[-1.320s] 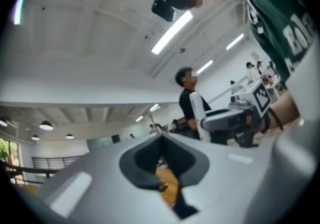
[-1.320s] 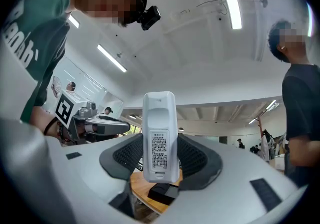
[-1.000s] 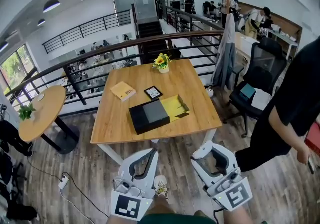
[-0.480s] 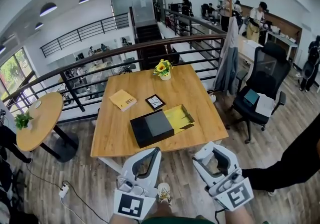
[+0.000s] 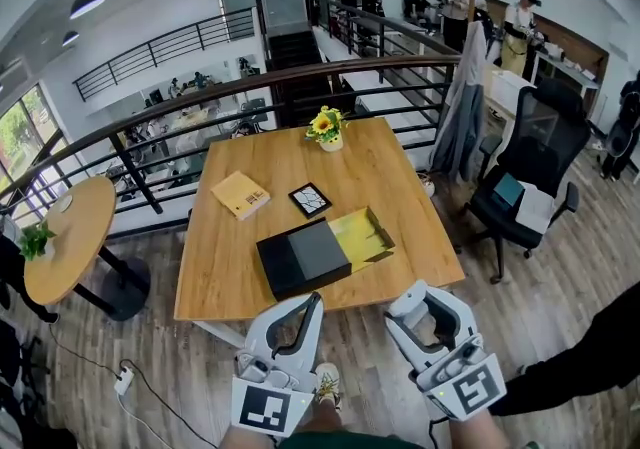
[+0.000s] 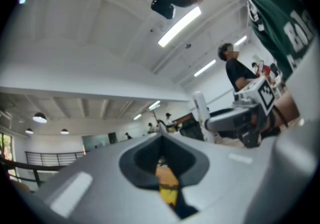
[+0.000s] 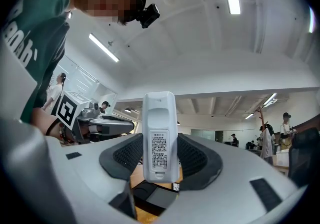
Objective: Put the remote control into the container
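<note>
1. Confirm the grip first: right claw (image 5: 425, 302) clamped on the white remote control (image 7: 160, 133), label side toward the claw's camera, standing upright between the pads.
2. Note the left claw (image 5: 312, 300) closed on nothing, held just left of the right one.
3. Note the position: both claws on the near side of the table (image 5: 215, 282), over the floor (image 5: 170, 367), well apart from the container (image 5: 275, 267).
4. Guard against a slip. Grip on the lower half of the remote control only, upper half standing free above the pads; a fast swing or a knock probably enough to tilt it or pull it loose.
5. Avoid early release. Opening before reaching the table means a drop onto the floor.
6. Check the target before lowering. Black part with grey top on the left, open yellow part (image 5: 365, 235) on the right; impossible to tell from here which one takes the remote control. Wrong choice means resting it on a lid instead of inside.
7. Mind the walls. Long body entering crosswise likely to catch on a rim and bridge it.
8. Keep clear of the book (image 5: 245, 194) and the small square frame (image 5: 309, 199) just beyond the container; overshoot likely to push them.
</note>
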